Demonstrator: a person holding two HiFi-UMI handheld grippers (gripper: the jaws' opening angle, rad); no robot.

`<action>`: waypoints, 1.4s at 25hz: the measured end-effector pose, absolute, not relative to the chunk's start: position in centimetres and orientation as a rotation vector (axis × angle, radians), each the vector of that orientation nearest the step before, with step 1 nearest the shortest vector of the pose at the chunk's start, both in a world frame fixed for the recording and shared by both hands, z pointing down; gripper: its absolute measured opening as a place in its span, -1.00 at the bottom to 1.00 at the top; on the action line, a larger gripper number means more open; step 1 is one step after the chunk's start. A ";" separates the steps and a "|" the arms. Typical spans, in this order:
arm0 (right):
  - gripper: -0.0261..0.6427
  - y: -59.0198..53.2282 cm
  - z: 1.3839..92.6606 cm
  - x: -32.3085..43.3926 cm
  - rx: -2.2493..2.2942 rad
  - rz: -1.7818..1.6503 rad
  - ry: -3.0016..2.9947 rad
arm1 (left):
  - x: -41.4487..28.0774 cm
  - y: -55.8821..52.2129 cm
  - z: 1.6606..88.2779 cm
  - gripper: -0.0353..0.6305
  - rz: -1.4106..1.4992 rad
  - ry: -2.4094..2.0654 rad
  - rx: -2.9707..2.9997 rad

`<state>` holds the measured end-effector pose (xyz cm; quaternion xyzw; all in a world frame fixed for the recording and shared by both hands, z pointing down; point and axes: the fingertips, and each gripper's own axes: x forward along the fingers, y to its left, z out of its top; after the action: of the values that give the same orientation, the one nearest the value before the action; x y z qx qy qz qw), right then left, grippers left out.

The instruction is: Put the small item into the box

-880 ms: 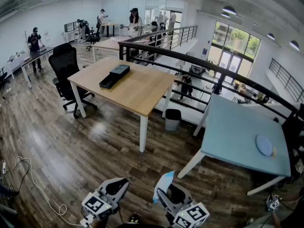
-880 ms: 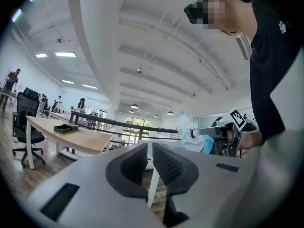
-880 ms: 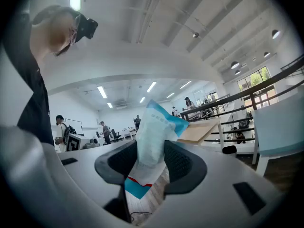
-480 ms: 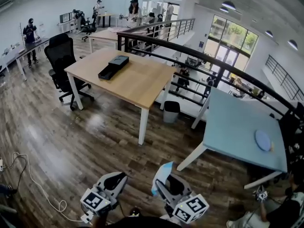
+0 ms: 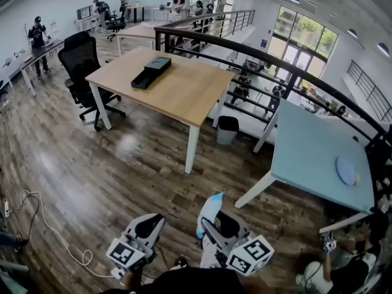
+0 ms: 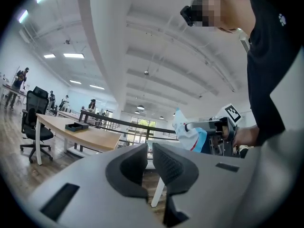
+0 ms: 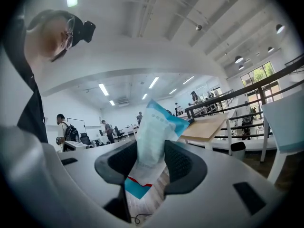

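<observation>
My right gripper (image 7: pixel 151 163) is shut on a small white and light-blue packet (image 7: pixel 154 132), which sticks up from between its pads. In the head view that packet (image 5: pixel 209 212) stands above the right gripper (image 5: pixel 214 228) at the bottom edge, over the wood floor. The left gripper (image 5: pixel 151 225) is beside it, and its jaws (image 6: pixel 148 163) are shut with nothing between them. A black open box (image 5: pixel 151 71) lies on the wooden table (image 5: pixel 184 97) far ahead. It also shows small in the left gripper view as the box (image 6: pixel 76 126).
A black office chair (image 5: pixel 82 63) stands left of the wooden table. A light-blue table (image 5: pixel 306 158) with a round plate (image 5: pixel 346 170) is at the right, and a dark railing (image 5: pixel 257 57) runs behind. A white cable (image 5: pixel 37 225) lies on the floor. Several people stand far back.
The head view has shifted a little, so the wooden table sits slightly further right in the picture. Both grippers stay low in front, the right one still holding the packet.
</observation>
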<state>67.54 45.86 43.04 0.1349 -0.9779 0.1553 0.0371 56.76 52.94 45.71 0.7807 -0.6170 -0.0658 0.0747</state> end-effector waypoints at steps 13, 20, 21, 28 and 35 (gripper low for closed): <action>-0.37 39.9 42.8 56.9 0.076 0.556 -3.049 | 48.9 52.3 46.3 -0.82 -0.163 -2.113 2.010; -0.37 33.5 44.0 52.4 -0.052 0.620 -3.017 | 44.6 46.4 45.8 -0.82 -0.191 -2.214 1.915; -0.37 32.3 44.0 51.9 -0.061 0.637 -3.012 | 44.3 45.5 45.5 -0.82 -0.212 -2.221 1.899; -0.37 25.8 42.7 50.3 -0.121 0.691 -3.026 | 43.3 38.4 44.3 -0.82 -0.191 -2.205 1.874; -0.37 18.6 42.8 50.2 -0.107 0.711 -3.025 | 41.9 30.7 43.5 -0.82 -0.189 -2.199 1.888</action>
<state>50.24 18.64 42.77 -0.0345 -0.9728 0.2286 0.0160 41.89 30.70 43.48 0.6456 -0.7517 -0.0646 0.1182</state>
